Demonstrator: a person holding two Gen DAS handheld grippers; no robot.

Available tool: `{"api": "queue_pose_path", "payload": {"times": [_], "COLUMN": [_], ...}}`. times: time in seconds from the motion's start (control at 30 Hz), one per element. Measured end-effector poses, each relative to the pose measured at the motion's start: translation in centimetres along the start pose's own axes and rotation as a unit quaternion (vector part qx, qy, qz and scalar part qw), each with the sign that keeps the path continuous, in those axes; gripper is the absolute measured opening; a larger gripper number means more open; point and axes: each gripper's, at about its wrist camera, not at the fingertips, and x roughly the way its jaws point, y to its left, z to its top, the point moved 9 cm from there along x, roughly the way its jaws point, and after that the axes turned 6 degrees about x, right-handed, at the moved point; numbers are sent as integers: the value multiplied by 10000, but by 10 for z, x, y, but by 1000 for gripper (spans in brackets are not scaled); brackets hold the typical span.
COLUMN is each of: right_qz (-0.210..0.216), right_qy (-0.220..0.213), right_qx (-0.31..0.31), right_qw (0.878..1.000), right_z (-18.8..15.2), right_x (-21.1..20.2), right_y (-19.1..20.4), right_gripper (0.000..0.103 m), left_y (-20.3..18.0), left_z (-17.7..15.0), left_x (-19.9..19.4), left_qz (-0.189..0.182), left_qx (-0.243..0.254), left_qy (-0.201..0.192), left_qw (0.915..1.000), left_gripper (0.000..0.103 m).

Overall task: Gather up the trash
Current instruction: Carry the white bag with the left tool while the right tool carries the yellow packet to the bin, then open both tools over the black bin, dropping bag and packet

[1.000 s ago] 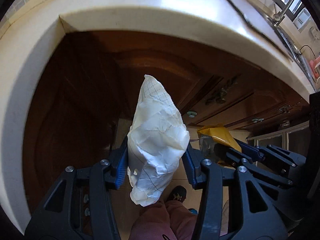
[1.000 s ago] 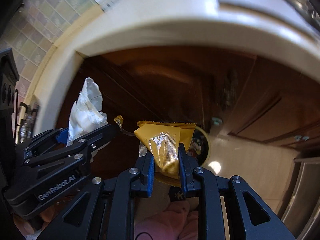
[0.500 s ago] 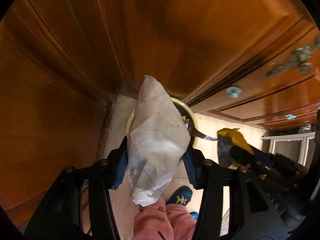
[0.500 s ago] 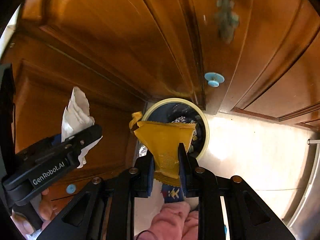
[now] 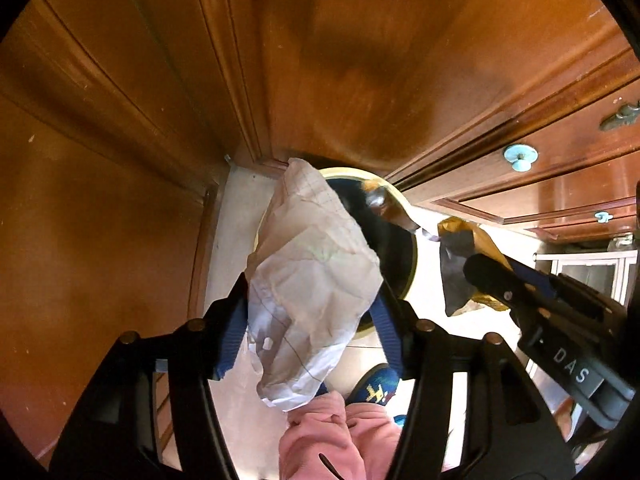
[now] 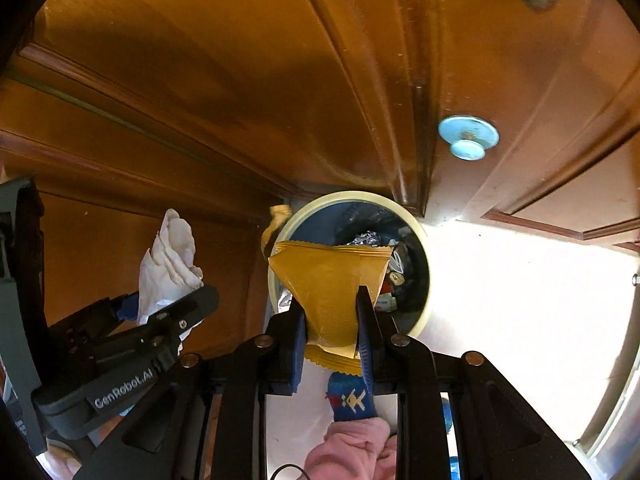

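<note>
My left gripper (image 5: 312, 320) is shut on a crumpled white paper (image 5: 312, 280) with grid lines, held above the floor over the left rim of a round trash bin (image 5: 412, 256). My right gripper (image 6: 331, 320) is shut on a yellow snack wrapper (image 6: 332, 280), held over the bin (image 6: 352, 198), which holds foil and other trash in a dark liner. The right gripper with the wrapper (image 5: 480, 240) shows at the right of the left wrist view. The left gripper with the paper (image 6: 168, 256) shows at the left of the right wrist view.
Brown wooden cabinet doors (image 5: 360, 60) stand right behind the bin, with light blue knobs (image 6: 468, 138). The floor (image 6: 520, 300) is pale tile. The person's pink trouser leg (image 5: 340, 436) and blue slipper (image 6: 352, 398) are below the grippers.
Both grippers have tipped down from the counter edge toward the floor and moved closer to the bin, each still holding its piece of trash.
</note>
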Motion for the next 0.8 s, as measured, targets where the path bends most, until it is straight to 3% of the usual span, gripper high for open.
{"api": "queue_pose_path", "payload": {"times": [0.1, 0.3, 0.8], "right_qz": [70, 136, 100], "right_qy": [53, 128, 3], "right_qx": [81, 121, 323], "right_qw": [9999, 9998, 9994], "right_z": [2, 5, 5], "right_x": [6, 14, 3], "right_y": [1, 5, -4], "right_gripper": [39, 51, 52], "left_y": [5, 9, 4], "left_z": [4, 4, -1], "left_x": [1, 9, 3], "left_qz": [54, 90, -17], "left_qx": [5, -89, 65], "left_qy": [-21, 54, 52], "left_qw": [10000, 9999, 10000], "left_gripper": [65, 76, 91]}}
